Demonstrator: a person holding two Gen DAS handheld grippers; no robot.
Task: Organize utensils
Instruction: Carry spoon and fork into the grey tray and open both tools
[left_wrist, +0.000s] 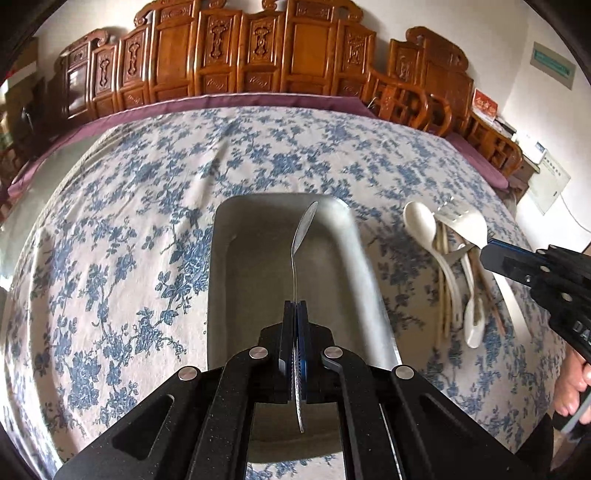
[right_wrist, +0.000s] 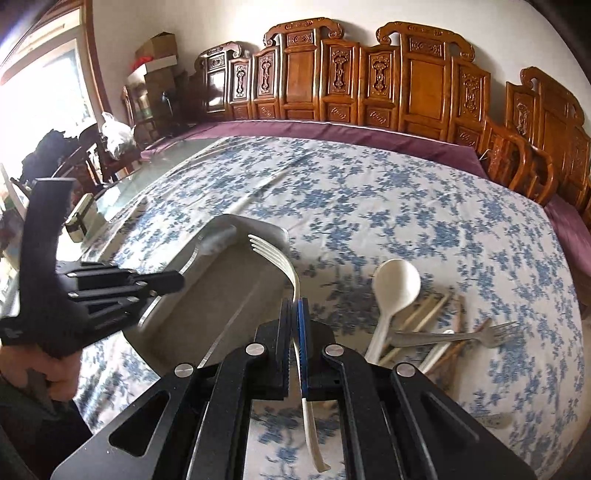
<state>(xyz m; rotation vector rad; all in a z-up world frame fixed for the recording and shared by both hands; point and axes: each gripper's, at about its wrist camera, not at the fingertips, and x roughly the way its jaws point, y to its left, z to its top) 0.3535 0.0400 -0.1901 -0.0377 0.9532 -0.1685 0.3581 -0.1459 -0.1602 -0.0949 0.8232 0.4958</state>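
Note:
My left gripper (left_wrist: 295, 305) is shut on the handle of a metal spoon (left_wrist: 303, 227), seen edge-on above the grey tray (left_wrist: 221, 266). My right gripper (right_wrist: 294, 304) is shut on a white fork (right_wrist: 275, 255), whose tines hang over the tray's (right_wrist: 218, 295) right edge. The left wrist view shows the right gripper (left_wrist: 487, 254) at the far right with the fork (left_wrist: 466, 221) above the loose pile. In the right wrist view, the left gripper (right_wrist: 179, 281) reaches over the tray from the left with the spoon (right_wrist: 194, 258). A white spoon (right_wrist: 395, 284), a metal fork (right_wrist: 461, 336) and chopsticks (right_wrist: 424, 314) lie right of the tray.
A blue floral cloth (left_wrist: 129, 229) covers the round table. Carved wooden chairs (left_wrist: 236, 55) line the far side. A small metal box (right_wrist: 79, 218) sits on bare glass at the table's left. A person's hand (left_wrist: 570, 387) grips the right handle.

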